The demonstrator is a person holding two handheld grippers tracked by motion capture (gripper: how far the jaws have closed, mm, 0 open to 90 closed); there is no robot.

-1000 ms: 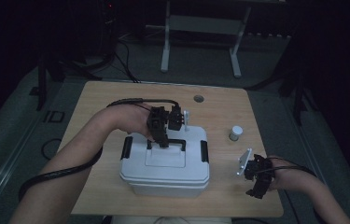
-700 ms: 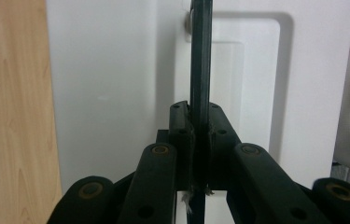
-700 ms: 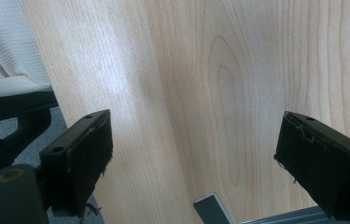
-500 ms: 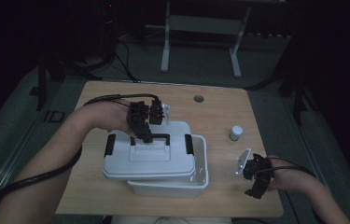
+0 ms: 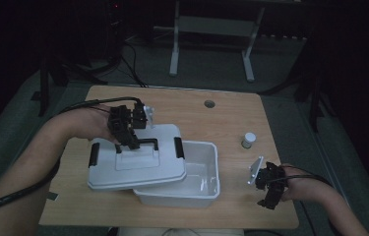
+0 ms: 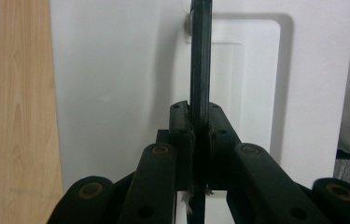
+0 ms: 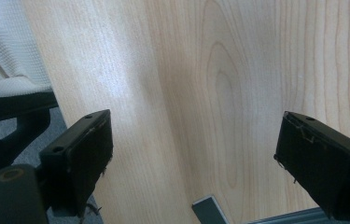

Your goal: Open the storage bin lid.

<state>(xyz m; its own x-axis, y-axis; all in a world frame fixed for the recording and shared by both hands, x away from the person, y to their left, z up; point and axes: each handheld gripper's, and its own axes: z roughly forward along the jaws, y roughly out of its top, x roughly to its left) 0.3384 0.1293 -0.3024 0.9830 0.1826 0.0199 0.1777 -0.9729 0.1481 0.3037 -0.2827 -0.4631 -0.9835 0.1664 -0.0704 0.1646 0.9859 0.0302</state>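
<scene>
A white plastic box stands on the wooden table. Its white lid hangs lifted and shifted to the left, still overlapping the box's left part. My left gripper is shut on the lid's black handle; in the left gripper view the handle runs as a thin black bar between the closed jaws, over the lid. My right gripper rests low at the table's front right corner, open, with bare wood between its fingers.
A small white-capped jar stands right of the box. A round hole sits in the table's far side. The lid has black latches at its ends. A metal stand and cables lie on the floor beyond.
My left gripper has lifted the lid off the box and carried it to the left, uncovering the box's inside. The right gripper has stayed put.
</scene>
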